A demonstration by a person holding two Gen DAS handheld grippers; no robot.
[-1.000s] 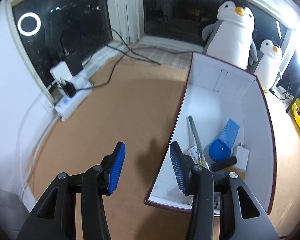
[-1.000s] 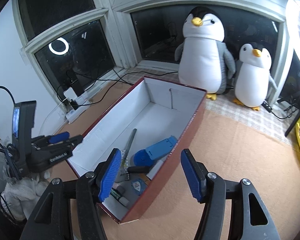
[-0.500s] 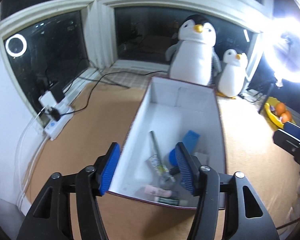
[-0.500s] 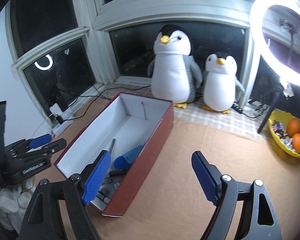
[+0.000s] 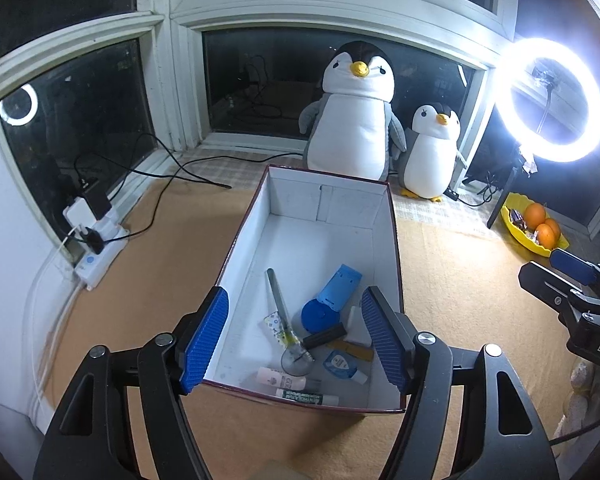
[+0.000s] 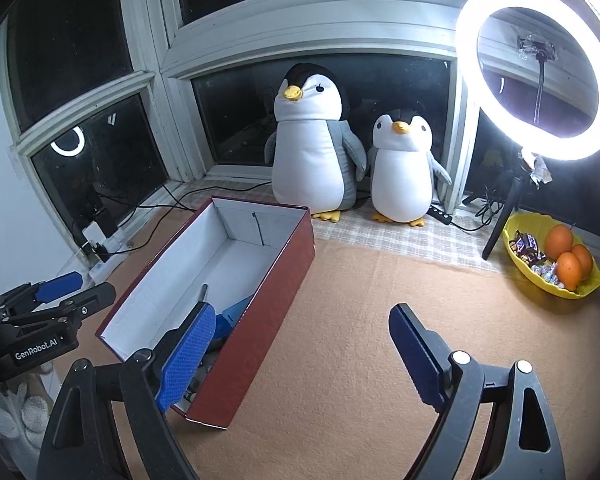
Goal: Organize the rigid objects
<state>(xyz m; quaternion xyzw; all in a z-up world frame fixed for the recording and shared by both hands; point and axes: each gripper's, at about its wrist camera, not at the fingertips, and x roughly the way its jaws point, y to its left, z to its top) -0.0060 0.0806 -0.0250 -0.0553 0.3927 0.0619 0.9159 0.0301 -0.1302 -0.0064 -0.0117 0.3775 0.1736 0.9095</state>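
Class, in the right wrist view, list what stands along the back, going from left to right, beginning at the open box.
Dark red cardboard box with white inside → large plush penguin → small plush penguin → glowing white ring light → yellow bowl of oranges and sweets.

Probably a home: plush penguins [image 6: 314, 148] by bay window [image 6: 236, 92], fruit bowl [image 6: 552, 260]

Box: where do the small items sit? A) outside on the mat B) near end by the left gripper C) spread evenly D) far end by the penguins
B: the items cluster at the end of the box nearest the left gripper; the far end is bare.
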